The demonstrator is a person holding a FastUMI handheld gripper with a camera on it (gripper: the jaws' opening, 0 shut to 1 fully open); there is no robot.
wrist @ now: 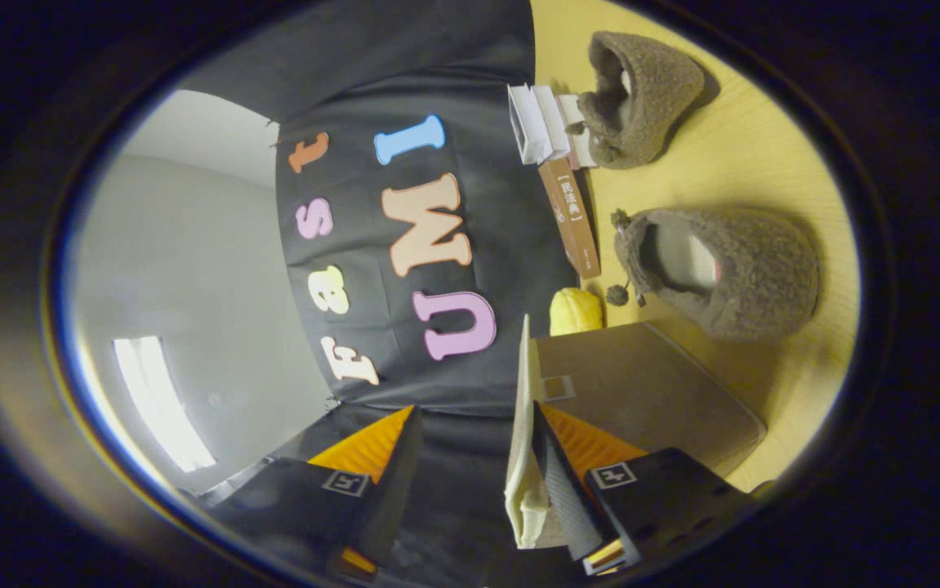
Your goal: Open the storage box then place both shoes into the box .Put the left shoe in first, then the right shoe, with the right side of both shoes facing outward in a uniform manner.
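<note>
Landmark: the storage box (pixel 649 392) – a flat brown box lying on the yellow tabletop (pixel 764 147); every place below is given from it.
Fingers: the gripper (pixel 470 482) had its fingers spread wide apart, pinching nothing between them; one finger (pixel 576 457) lay right against the box's pale lid edge (pixel 523 441), the other (pixel 371 457) hung free, off the box on the side of the black cloth wall.
Lid: its thin edge stood up beside the near finger, seen end-on – whether it was already lifted clear of the box or only cracked I could not tell.
Nearer shoe: a fuzzy brown slipper (pixel 723 273) with pom-poms lay on the tabletop just beyond the box's far edge, its opening turned toward the books.
Farther shoe: the second slipper (pixel 641 94) lay well beyond the first, touching the white books (pixel 539 122).
Other things: a brown book (pixel 572 216) lay between the white books and the box; a yellow object (pixel 576 310) sat just behind the box's far edge.
Key relation: both shoes lay ahead of the fingers, past the box – the box came first along the reach, so opening looked like the step in hand.
Which shoe is left: could not be told.
</note>
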